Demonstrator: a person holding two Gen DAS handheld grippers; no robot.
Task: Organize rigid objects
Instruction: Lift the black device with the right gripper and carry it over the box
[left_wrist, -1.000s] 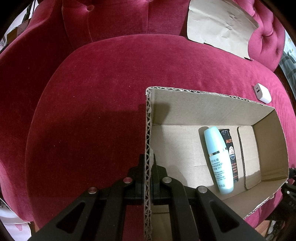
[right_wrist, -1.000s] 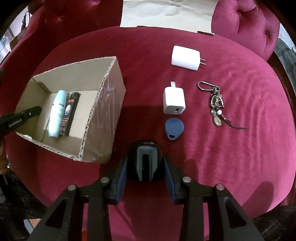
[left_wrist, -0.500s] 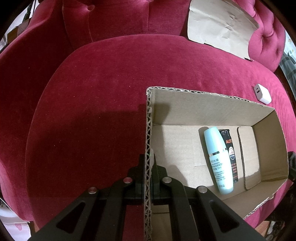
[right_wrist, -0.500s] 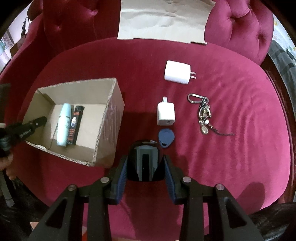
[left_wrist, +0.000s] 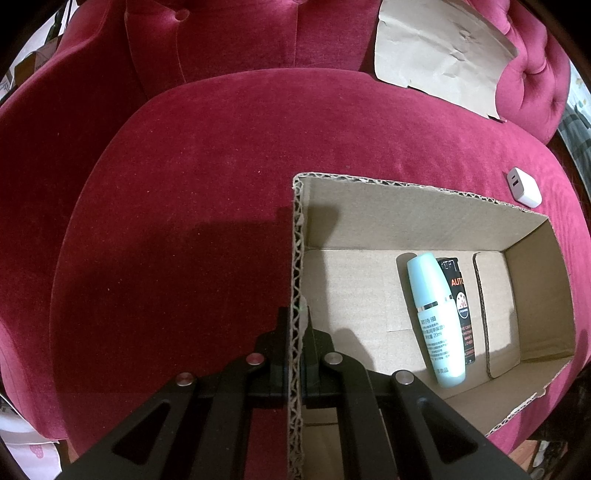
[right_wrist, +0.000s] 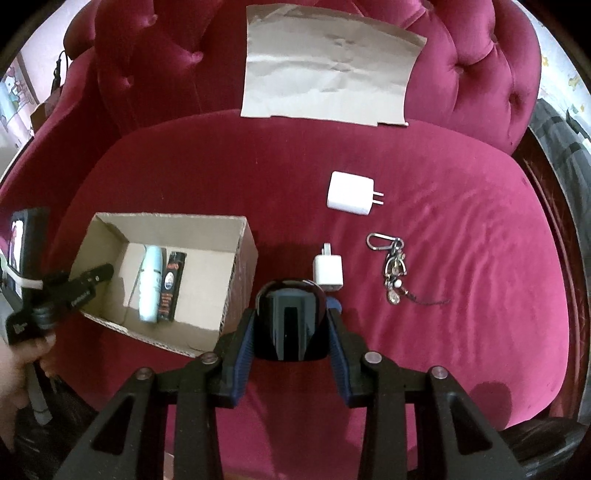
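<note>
An open cardboard box (left_wrist: 406, 214) sits on a red velvet seat, and my left gripper (left_wrist: 295, 321) is shut on its near-left wall. A pale blue bottle (left_wrist: 436, 317) and a black lighter (left_wrist: 460, 302) lie side by side on the box floor. In the right wrist view, my right gripper (right_wrist: 291, 317) is shut on a glossy black rounded object (right_wrist: 288, 332), held above the seat just right of the box (right_wrist: 236, 280). The left gripper (right_wrist: 92, 280) shows at the box's left wall. A blue tag (right_wrist: 334, 304) peeks out behind the black object.
On the seat right of the box lie a small white charger (right_wrist: 328, 271), a larger white plug charger (right_wrist: 350, 194) and a key ring (right_wrist: 393, 271). A brown paper sheet (right_wrist: 325, 79) leans on the tufted backrest. A hand (right_wrist: 14, 362) holds the left tool.
My right gripper has risen with the black object, so the seat and its items look smaller and the blue tag is now mostly covered. The left gripper and the box have not moved.
</note>
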